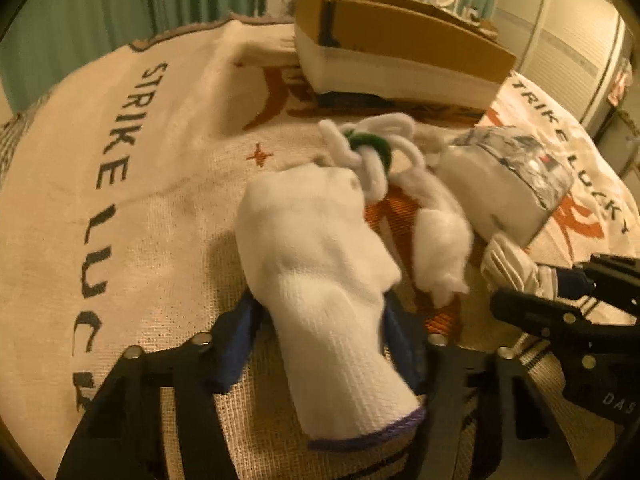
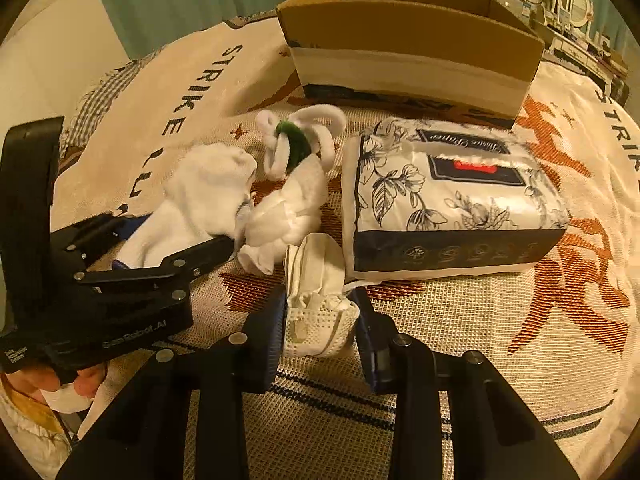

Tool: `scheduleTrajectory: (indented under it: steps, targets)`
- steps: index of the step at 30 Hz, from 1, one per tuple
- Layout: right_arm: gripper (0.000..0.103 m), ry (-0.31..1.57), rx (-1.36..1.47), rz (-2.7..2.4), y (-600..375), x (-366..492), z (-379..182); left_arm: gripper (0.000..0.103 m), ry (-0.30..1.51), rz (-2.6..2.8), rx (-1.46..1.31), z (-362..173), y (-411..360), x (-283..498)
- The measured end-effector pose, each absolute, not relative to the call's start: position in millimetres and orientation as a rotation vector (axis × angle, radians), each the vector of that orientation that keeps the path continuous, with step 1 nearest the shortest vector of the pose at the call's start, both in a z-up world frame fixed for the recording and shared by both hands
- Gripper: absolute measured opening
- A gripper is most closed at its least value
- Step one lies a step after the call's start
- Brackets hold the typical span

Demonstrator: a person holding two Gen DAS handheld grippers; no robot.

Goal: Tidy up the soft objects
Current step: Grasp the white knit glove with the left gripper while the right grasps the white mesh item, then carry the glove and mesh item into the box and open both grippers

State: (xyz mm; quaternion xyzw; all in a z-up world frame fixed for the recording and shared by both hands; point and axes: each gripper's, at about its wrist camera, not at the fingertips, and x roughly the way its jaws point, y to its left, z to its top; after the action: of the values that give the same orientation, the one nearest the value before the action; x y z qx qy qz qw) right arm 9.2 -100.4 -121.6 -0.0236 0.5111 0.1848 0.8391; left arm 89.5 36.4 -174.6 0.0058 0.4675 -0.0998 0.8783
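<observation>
A white sock (image 1: pixel 320 260) with a purple-edged cuff lies on the blanket, and my left gripper (image 1: pixel 320 320) is shut on its middle, blue pads pressing both sides. In the right wrist view that sock (image 2: pixel 200 192) sits in the left gripper (image 2: pixel 172 232) at the left. My right gripper (image 2: pixel 320 312) is shut on a small cream mesh sock (image 2: pixel 320 328), folded up, lying just in front of the tissue pack. From the left wrist view the right gripper (image 1: pixel 548 284) holds that small sock (image 1: pixel 508 264) at the right edge. A white plush bunny (image 2: pixel 292 200) with a green ring lies between the two socks.
An open cardboard box (image 2: pixel 400 40) stands at the back of the bed. A floral tissue pack (image 2: pixel 448 196) lies in front of it, right of the bunny. The woven "STRIKE LUCKY" blanket (image 1: pixel 160 200) covers the surface. A person's hand (image 2: pixel 52 380) holds the left gripper's handle.
</observation>
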Motion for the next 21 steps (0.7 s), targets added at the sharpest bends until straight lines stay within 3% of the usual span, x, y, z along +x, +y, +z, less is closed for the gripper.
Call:
scheduleTrajectory:
  steps: [9, 21]
  targets:
    - [0.031, 0.992, -0.065, 0.388, -109.1, -14.8, -85.2, 0.045, 0.902, -0.202, 0.023, -134.9, 37.6, 52.5]
    - [0.030, 0.712, -0.061, 0.378, -132.7, -48.5, 38.4, 0.045, 0.680, -0.182, 0.062, -20.3, 11.8, 12.3]
